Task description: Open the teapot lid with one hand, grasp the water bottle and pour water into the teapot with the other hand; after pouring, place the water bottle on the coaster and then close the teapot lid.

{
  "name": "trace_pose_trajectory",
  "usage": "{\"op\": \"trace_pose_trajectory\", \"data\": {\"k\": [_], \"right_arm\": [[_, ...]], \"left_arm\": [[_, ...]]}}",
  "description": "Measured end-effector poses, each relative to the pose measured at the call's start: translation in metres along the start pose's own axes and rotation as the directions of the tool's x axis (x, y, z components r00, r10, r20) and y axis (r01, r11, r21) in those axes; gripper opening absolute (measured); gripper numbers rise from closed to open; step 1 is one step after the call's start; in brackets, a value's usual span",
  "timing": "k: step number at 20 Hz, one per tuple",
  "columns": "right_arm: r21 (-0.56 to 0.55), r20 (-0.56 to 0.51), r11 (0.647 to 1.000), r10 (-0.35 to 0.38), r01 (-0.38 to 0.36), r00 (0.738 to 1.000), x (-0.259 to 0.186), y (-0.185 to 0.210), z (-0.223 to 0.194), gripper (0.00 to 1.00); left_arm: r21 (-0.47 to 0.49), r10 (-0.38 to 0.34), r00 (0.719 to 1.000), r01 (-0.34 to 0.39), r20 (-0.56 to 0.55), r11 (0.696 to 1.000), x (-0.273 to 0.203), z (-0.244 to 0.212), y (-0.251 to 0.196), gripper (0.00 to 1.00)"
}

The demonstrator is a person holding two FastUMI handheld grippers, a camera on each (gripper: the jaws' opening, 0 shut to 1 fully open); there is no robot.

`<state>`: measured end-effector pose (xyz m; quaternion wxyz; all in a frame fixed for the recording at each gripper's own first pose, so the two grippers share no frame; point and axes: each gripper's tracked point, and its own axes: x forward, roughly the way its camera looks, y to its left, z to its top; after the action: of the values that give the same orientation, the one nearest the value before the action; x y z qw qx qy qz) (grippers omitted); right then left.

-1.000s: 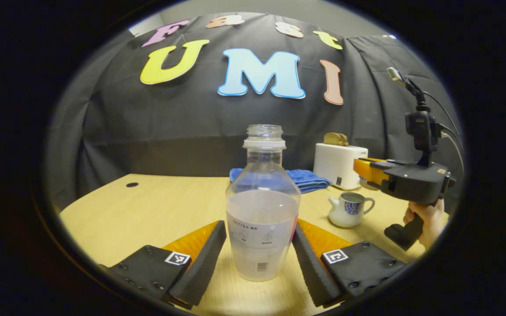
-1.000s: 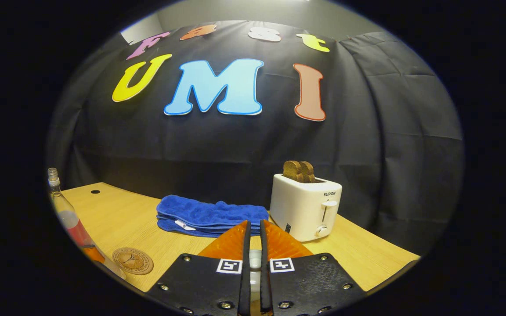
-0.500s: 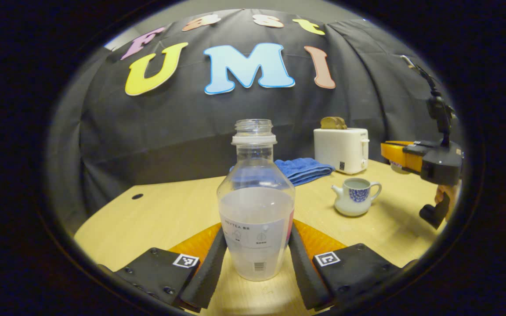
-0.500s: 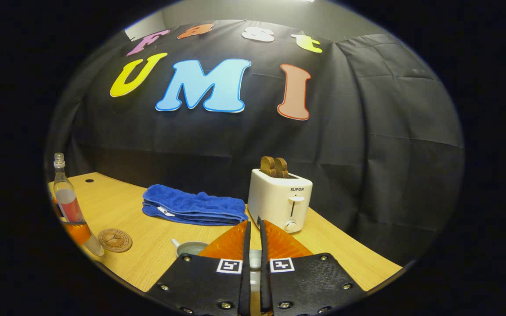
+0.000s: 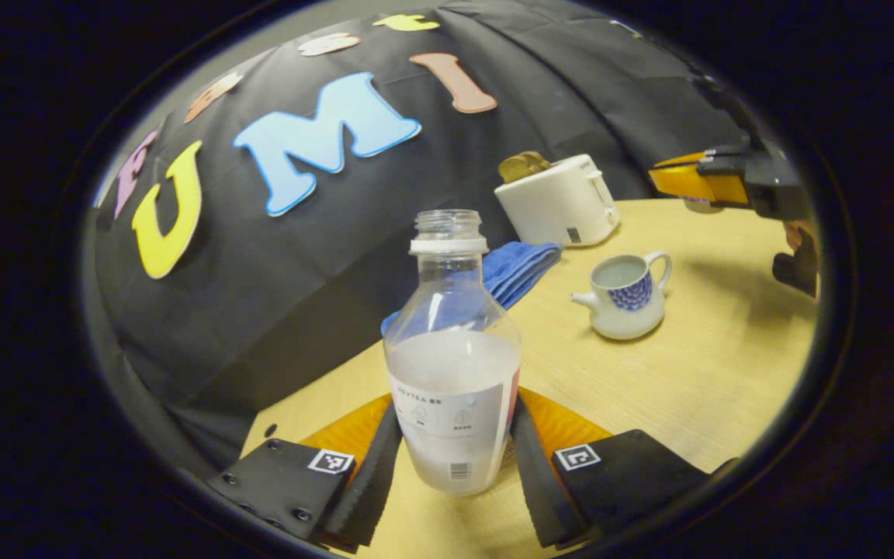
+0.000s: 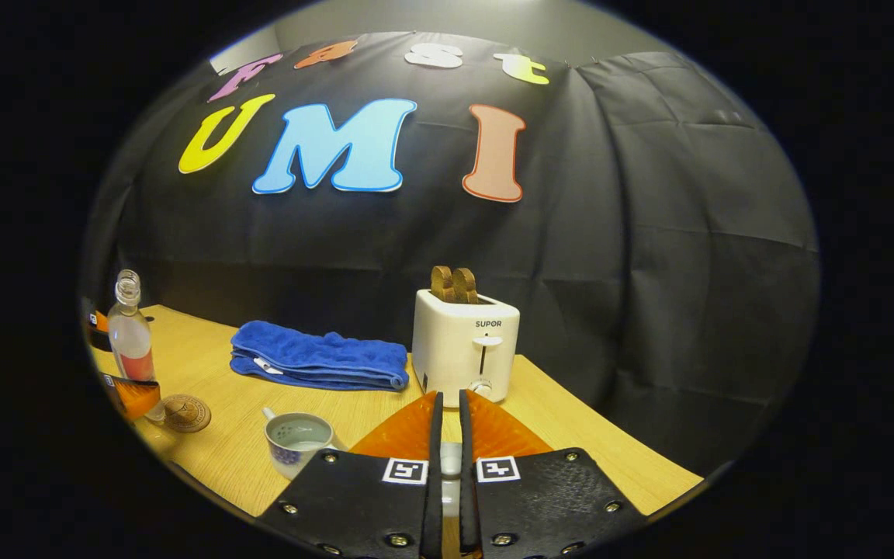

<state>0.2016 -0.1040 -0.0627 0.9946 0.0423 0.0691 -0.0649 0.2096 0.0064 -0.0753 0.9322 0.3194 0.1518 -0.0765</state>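
Left gripper [image 5: 453,466] clamped the water bottle [image 5: 452,373], view rolled since last frame. Right gripper [image 6: 447,435] pinched the mostly hidden lid [image 6: 451,458]; teapot [image 6: 297,440] open.

A pale wooden table [image 6: 571,435] with a light grain stands against a black cloth wall [image 6: 649,233] hung in soft folds. Above the cloth runs a strip of plain grey wall [image 6: 431,19]. A small round hole [image 5: 271,428] pierces the tabletop near its far left edge.
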Motion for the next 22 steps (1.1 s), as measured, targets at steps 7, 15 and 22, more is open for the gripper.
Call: {"op": "trace_pose_trajectory", "data": {"k": [7,15,22], "right_arm": [[0.079,-0.03,0.997,-0.005,0.007,1.0,0.001,-0.017,-0.005,0.08],[0.084,-0.015,0.996,-0.003,0.005,1.0,-0.002,-0.017,0.001,0.09],[0.102,-0.025,0.995,-0.007,0.01,1.0,-0.003,-0.02,-0.001,0.09]], "left_arm": [[0.402,0.005,1.0,-0.004,-0.002,0.916,0.038,0.033,-0.003,0.86],[0.684,-0.001,0.999,0.037,-0.054,0.728,0.061,0.04,-0.014,0.87],[0.852,-0.004,0.996,0.08,-0.091,0.518,0.068,0.057,-0.02,0.86]]}}
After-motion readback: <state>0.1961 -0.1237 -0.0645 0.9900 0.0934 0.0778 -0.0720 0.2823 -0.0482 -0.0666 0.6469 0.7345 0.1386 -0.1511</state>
